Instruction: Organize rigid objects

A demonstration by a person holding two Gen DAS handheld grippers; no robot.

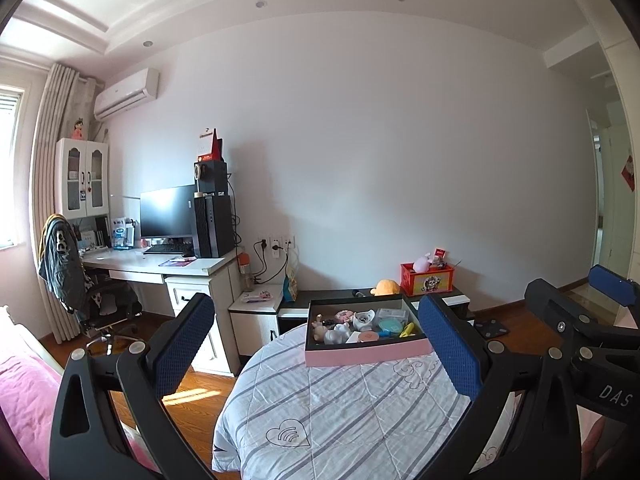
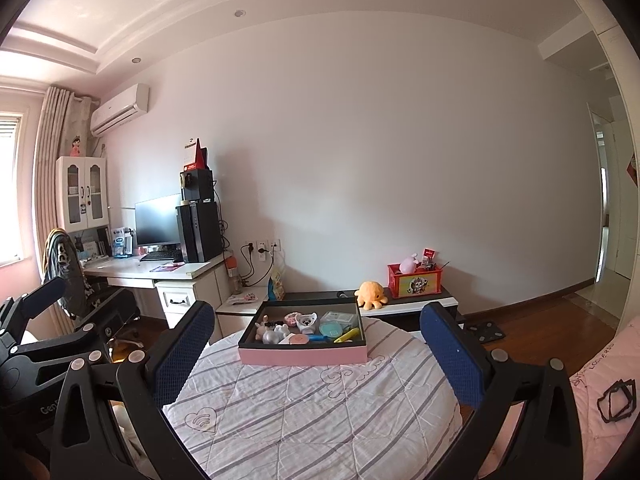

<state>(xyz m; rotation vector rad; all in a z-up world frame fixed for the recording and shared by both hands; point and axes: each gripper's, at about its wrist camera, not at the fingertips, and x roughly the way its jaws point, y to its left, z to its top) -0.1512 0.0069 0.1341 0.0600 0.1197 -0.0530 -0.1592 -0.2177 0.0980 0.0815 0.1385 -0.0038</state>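
- Sitting at frame centre in both wrist views: pink-sided tray (image 1: 366,354) (image 2: 304,355) with dark inner walls, resting on the far part of a round surface covered by a striped quilt (image 1: 340,412) (image 2: 312,408).
- Holding a loose jumble of small rigid items: white figurines (image 1: 336,334) (image 2: 274,334) at tray left, a small white bowl of dark beads (image 1: 363,319) (image 2: 306,321) near the middle, a teal round lid (image 1: 390,326) (image 2: 331,329), a peach disc (image 1: 369,336) (image 2: 298,338), a blue stick-shaped piece (image 2: 320,338) and a yellow piece (image 1: 407,330) (image 2: 347,335) at tray right. Finer identity of the items not discernible.
- Hovering short of the tray above the quilt: left gripper (image 1: 316,344), jaws spread wide, blue pads (image 1: 182,344) empty, tray framed between them in the left wrist view.
- Hovering likewise: right gripper (image 2: 316,352), jaws spread wide, blue pads (image 2: 452,352) empty, tray framed between them. Seen also at the right edge of the left wrist view (image 1: 576,304), with the left gripper showing at the left edge of the right wrist view (image 2: 28,312).
- Standing behind the tray against the wall: low dark cabinet (image 1: 332,294) (image 2: 408,303) carrying an orange plush toy (image 1: 385,287) (image 2: 371,293) and a red crate (image 1: 427,278) (image 2: 414,280).
- Occupying the left of frame: white desk (image 1: 160,266) (image 2: 152,270) with monitor (image 1: 166,212) (image 2: 157,220) and black computer tower (image 1: 214,226) (image 2: 199,232), office chair (image 1: 80,280) alongside.
- Mounted in the upper left: air conditioner (image 1: 126,94) (image 2: 119,110), curtain (image 1: 50,160) (image 2: 50,152) below it.
- Lying at the lower left of the left wrist view: pink bedding (image 1: 24,380).
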